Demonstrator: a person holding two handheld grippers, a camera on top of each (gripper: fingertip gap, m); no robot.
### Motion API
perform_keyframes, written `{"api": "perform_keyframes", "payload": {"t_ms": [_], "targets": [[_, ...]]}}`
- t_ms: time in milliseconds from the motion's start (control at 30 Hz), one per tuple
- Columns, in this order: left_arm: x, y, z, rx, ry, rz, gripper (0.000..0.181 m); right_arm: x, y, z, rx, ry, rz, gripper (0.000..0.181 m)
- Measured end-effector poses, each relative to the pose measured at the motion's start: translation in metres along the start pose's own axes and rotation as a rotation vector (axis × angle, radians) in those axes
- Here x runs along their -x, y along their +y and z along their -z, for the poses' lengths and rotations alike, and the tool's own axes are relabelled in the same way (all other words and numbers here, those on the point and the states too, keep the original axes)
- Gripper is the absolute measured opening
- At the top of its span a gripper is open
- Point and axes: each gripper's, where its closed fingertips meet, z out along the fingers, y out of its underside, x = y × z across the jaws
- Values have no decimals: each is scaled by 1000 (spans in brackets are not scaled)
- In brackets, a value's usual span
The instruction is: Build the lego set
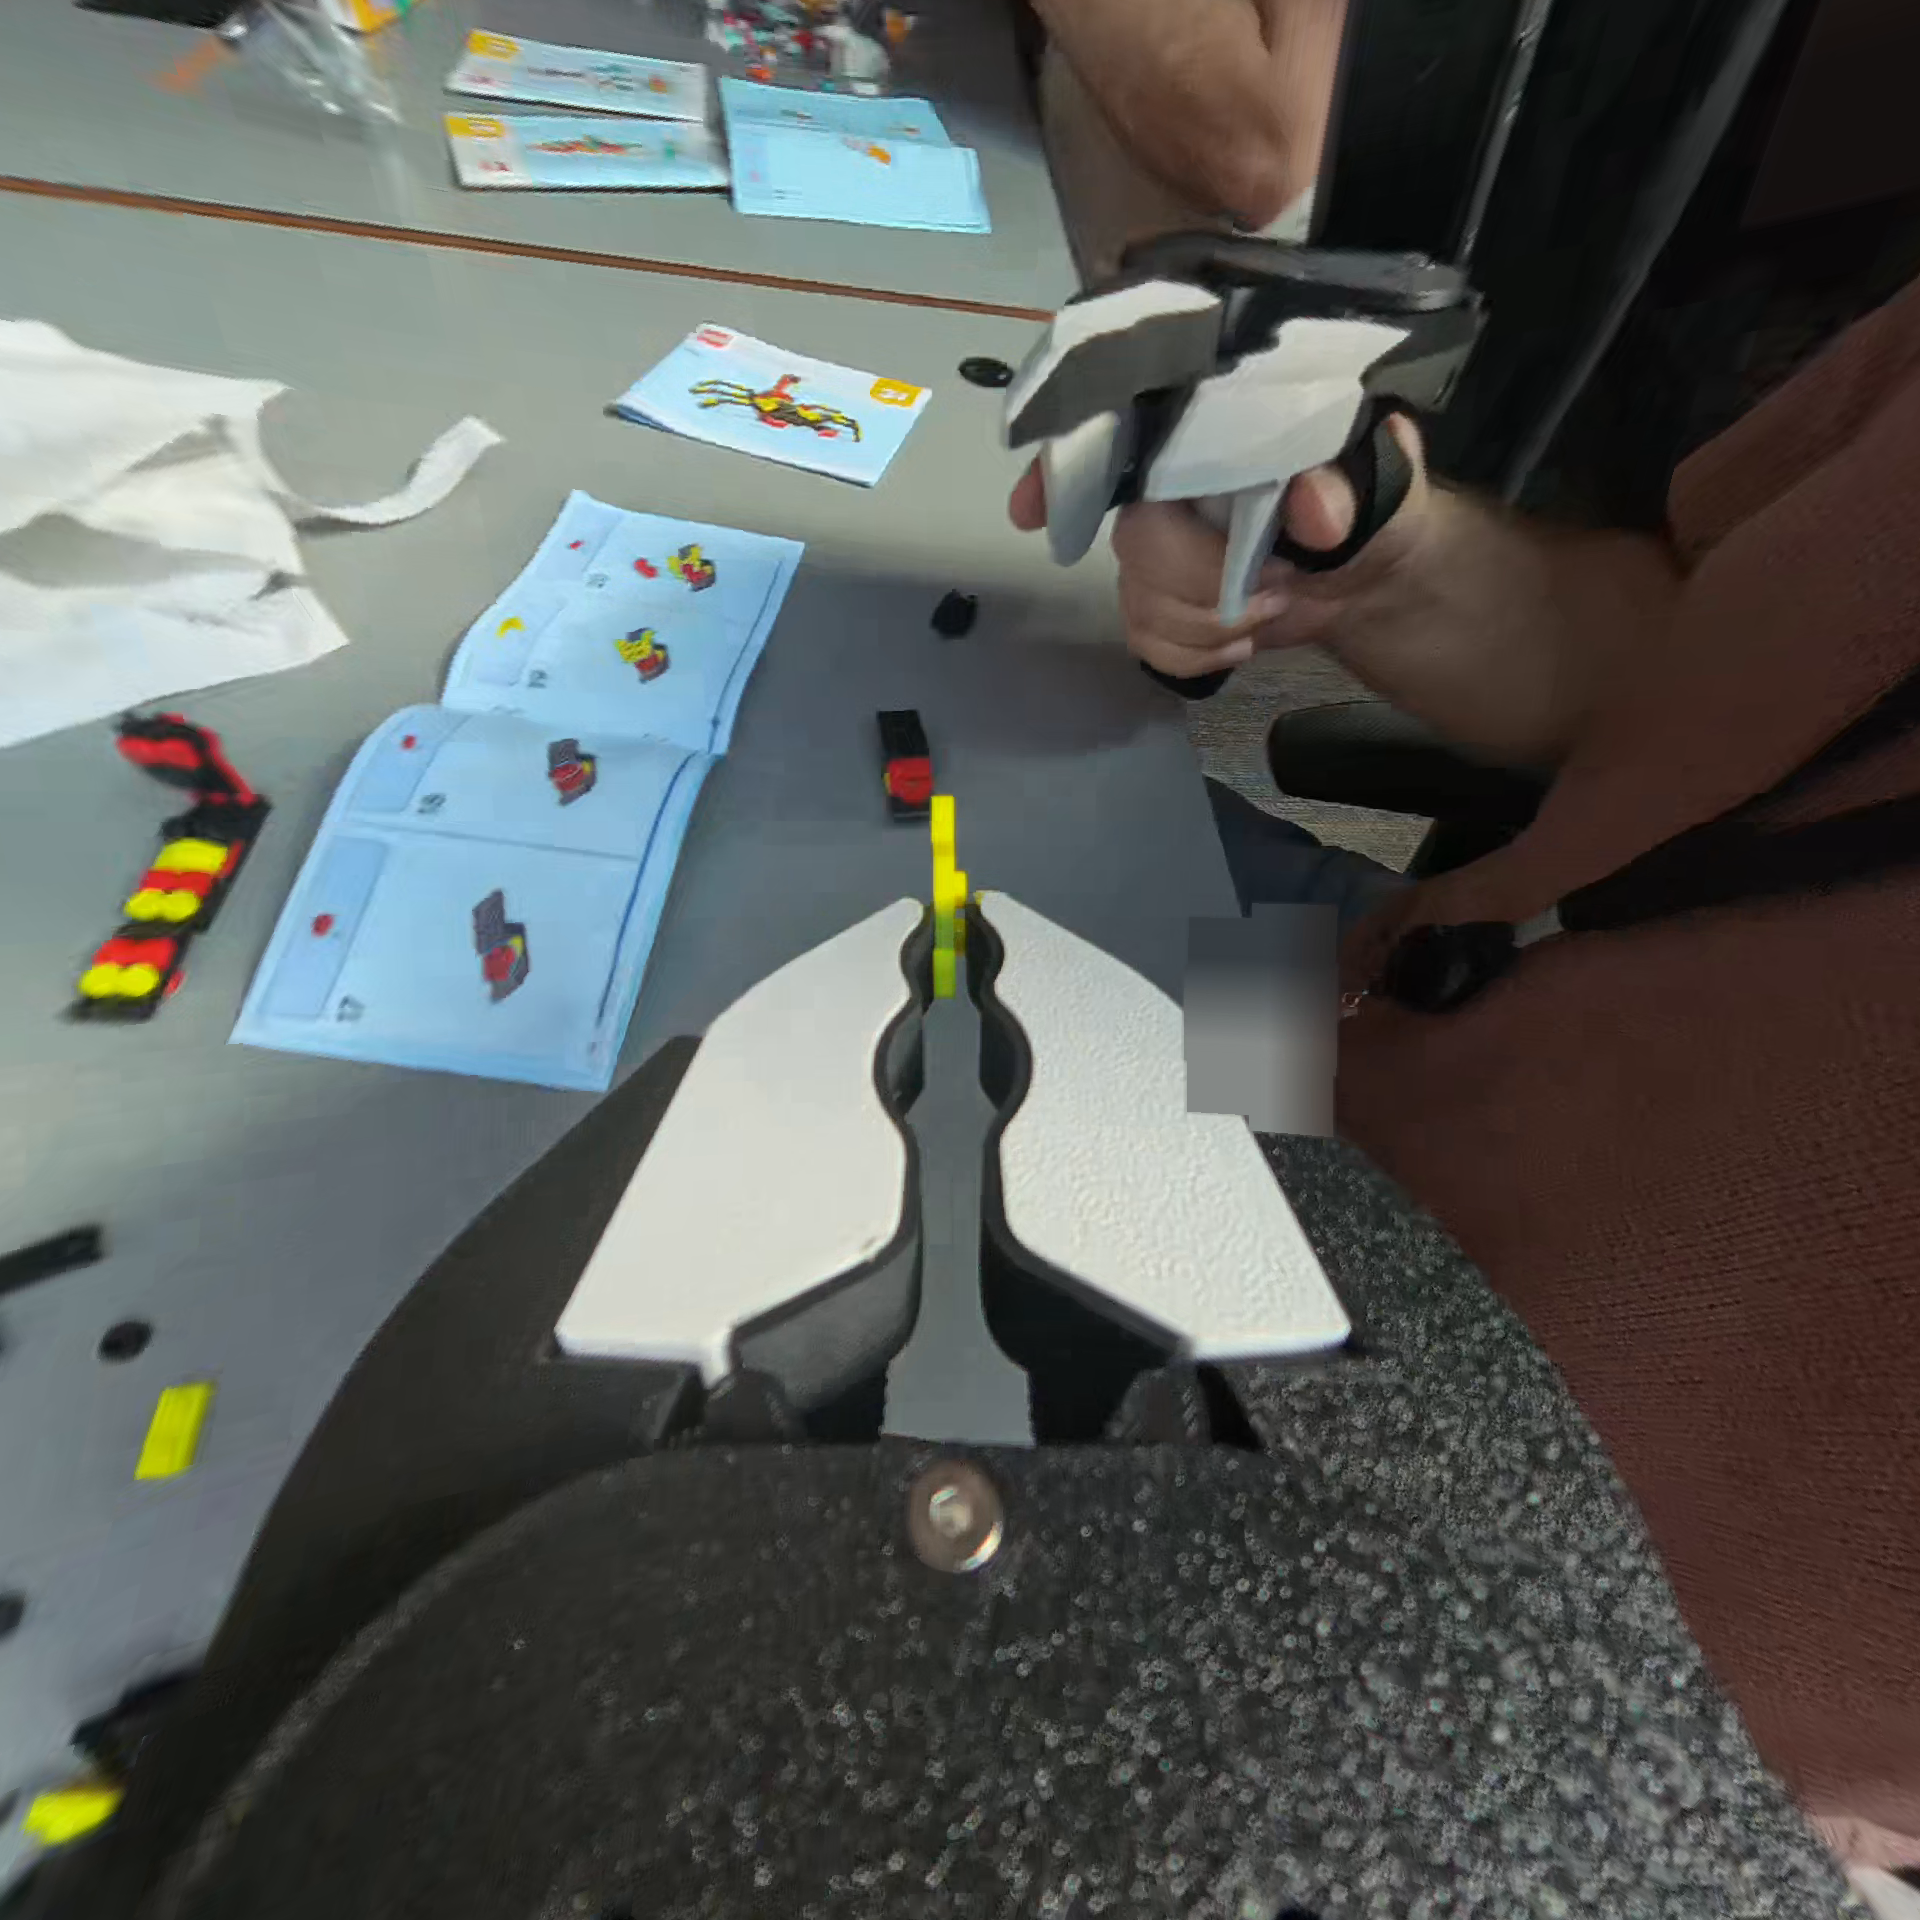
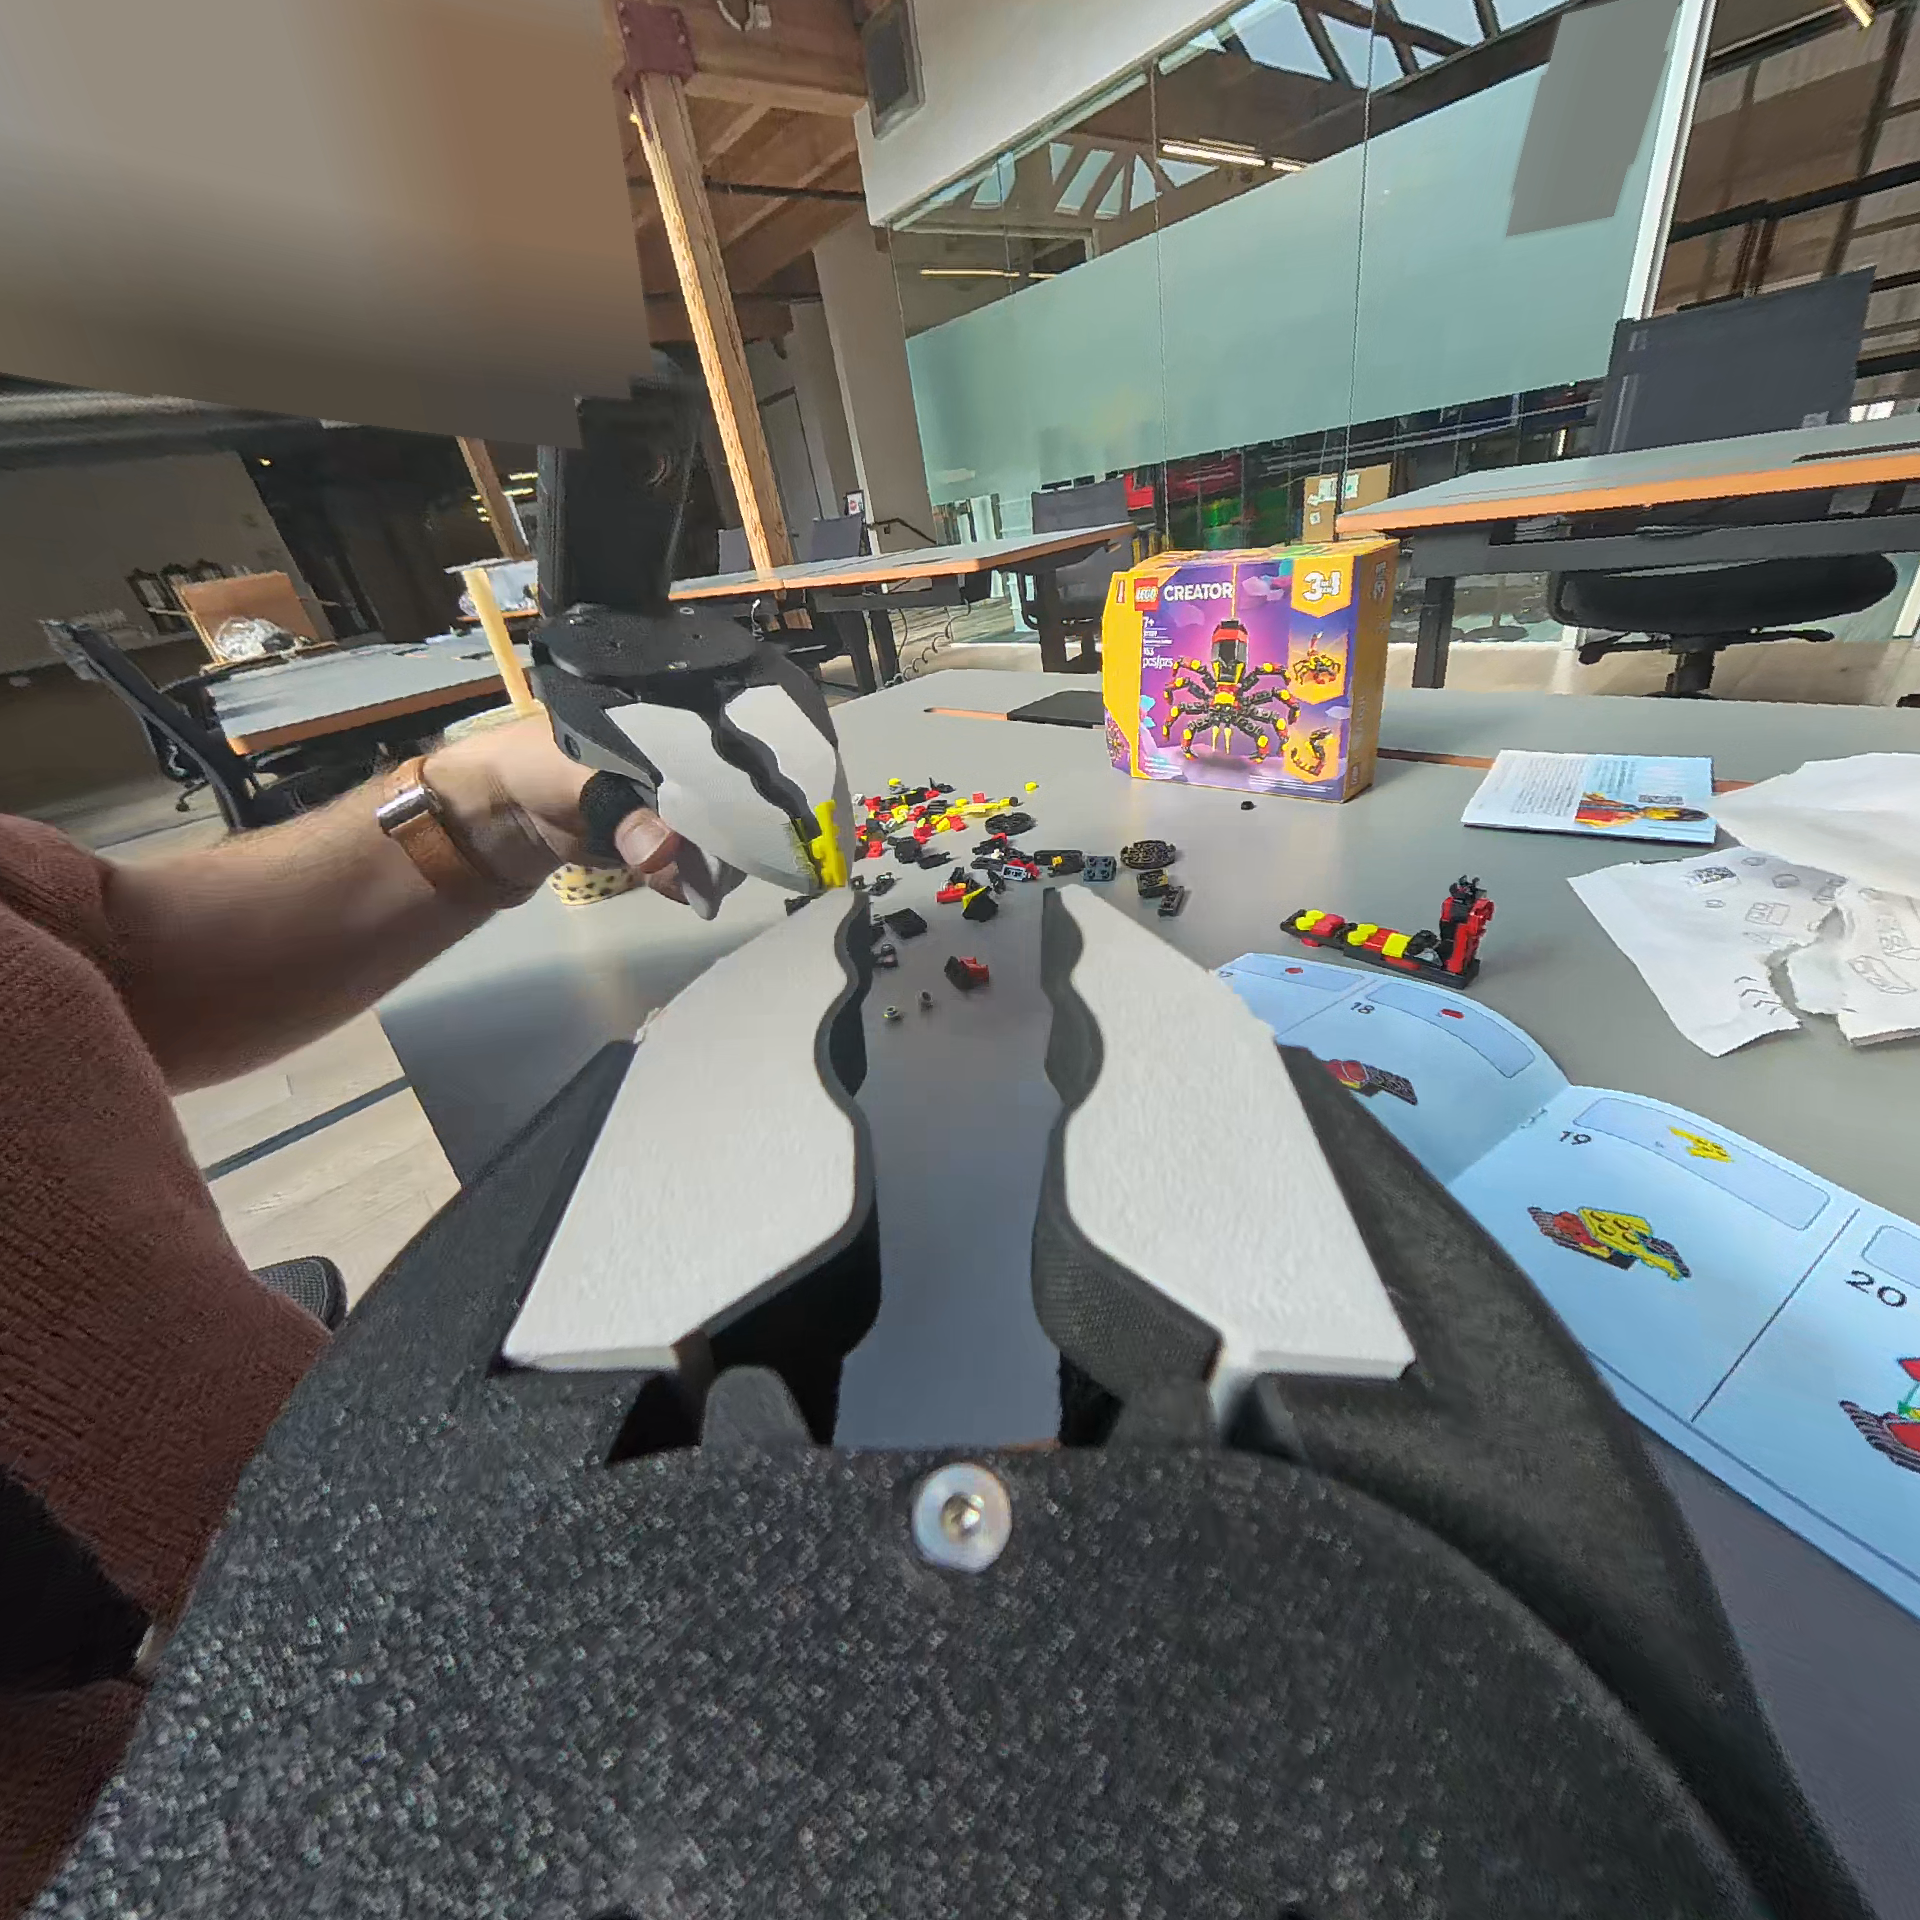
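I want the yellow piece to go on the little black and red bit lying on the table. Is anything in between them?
Nothing visible. The left tongs hold the yellow piece just short of the black and red bit, with only bare grey table between them.

Matt grey tabletop (image 2: 1455,831); glossy plastic yellow brick (image 1: 945,894); speckled rough gripper (image 1: 951,920) housing; crumpled white sheet (image 1: 135,520), probably paper.

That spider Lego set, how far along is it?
Early. One striped black, red and yellow segment is assembled on the table. The left gripper pinches a yellow piece; the right gripper is open, empty. A pile of loose pieces remains.
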Motion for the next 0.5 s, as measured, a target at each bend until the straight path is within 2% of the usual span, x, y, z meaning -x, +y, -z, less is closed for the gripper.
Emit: {"api": "perform_keyframes", "payload": {"t_ms": [100,133,200,267,433,500], "targets": [[-27,-25,-52,81,312,-103,5,-3,0,5,38,48,42,33],[-30,-29,-66,117,386,-122,5,-4,-2,8,46,55,37,32],[-33,-36,-91,171,496,-158,5,-5,-1,16,73,54,36,20],[-40,-44,-107,182,602,-182,5,-16,2,26,104,129,44,13],[-54,-52,-130,158,714,-234,5,-28,15,49,128,209,-29,24],[-54,-48,-141,189,708,-254,5,-26,20,53,131,201,-50,22]]}}
